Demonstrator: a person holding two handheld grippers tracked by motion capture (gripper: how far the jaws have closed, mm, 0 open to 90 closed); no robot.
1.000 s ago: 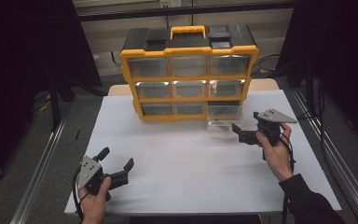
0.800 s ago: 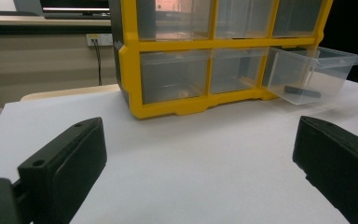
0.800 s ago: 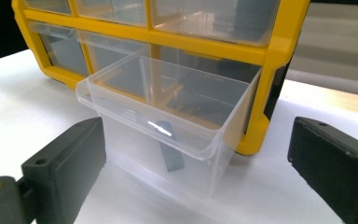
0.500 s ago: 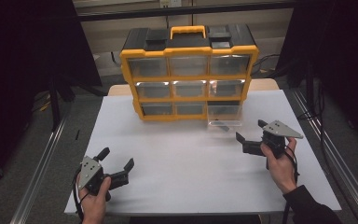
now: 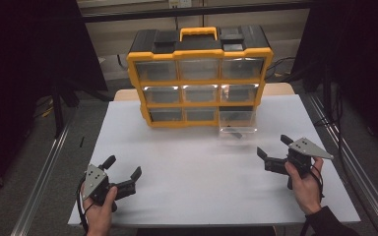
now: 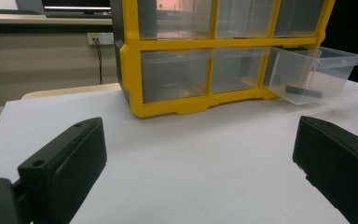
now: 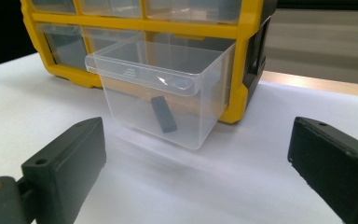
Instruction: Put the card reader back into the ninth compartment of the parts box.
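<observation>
Counter [image 5: 187,162]: white top, bare apart from the cabinet. Cabinet [image 5: 199,78]: yellow frame, nine clear drawers in three rows, standing at the far edge; being light plastic, it will likely slide back or rock if a drawer is pushed off-centre. Drawer [image 7: 163,95], bottom row at the cabinet's right end: pulled most of the way out, overhanging the counter and sitting slightly tilted. Risk: it may drop off its runners if tugged further, or jam if shoved in skew. Right tongs [image 5: 275,152]: apart, empty, near the counter's right edge, well short of the drawer and aimed at it. A closing pinch on the thin clear wall could flex it, or slip on the smooth lip. Left tongs [image 5: 124,173]: apart, empty, at the near left corner, well away from the cabinet, so of no help in bracing it. Block [image 7: 163,114]: small, dark, flat on the drawer floor. A jolt would send it sliding; reaching in over the wall may knock the drawer instead.
</observation>
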